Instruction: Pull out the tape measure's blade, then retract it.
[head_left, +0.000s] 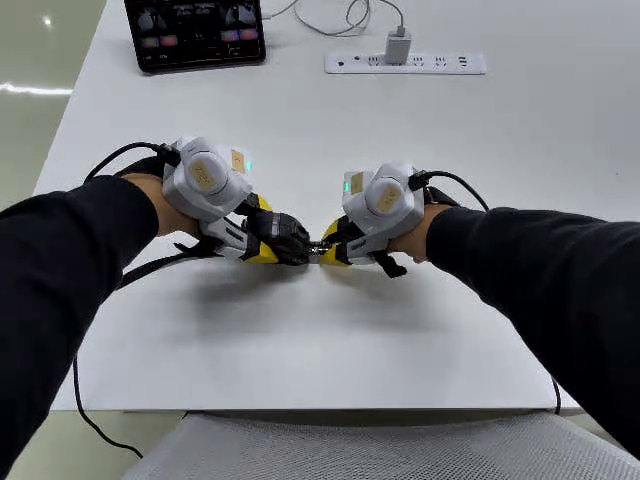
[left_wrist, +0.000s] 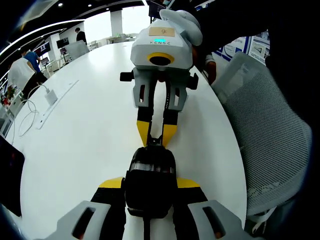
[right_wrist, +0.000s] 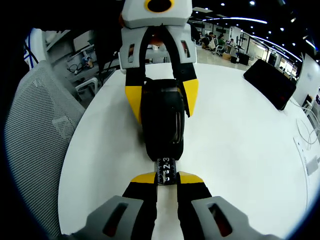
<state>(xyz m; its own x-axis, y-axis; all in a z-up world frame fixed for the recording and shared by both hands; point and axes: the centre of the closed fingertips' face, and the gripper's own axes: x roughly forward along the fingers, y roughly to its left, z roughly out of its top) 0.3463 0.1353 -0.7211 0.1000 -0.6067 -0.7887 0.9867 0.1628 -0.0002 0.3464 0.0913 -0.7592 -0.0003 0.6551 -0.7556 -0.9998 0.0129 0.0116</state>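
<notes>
I have the tape measure (head_left: 280, 236) at mid-bench (head_left: 350, 340), in my left tool (head_left: 262, 242), its blade (head_left: 317, 249) running right into my right tool (head_left: 330, 250). Behind, a tablet (head_left: 195, 30) and a power strip (head_left: 405, 63) lie along the far edge.

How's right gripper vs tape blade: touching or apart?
Touching. In the right gripper view, right gripper pinches the numbered blade between its yellow tips.

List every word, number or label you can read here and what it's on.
"2 3": on the blade of the tape measure, in the right claw.
"KENS…", last letter unclear: on the right claw's top, left gripper view.
Tablet screen, power strip: too small to read.
</notes>
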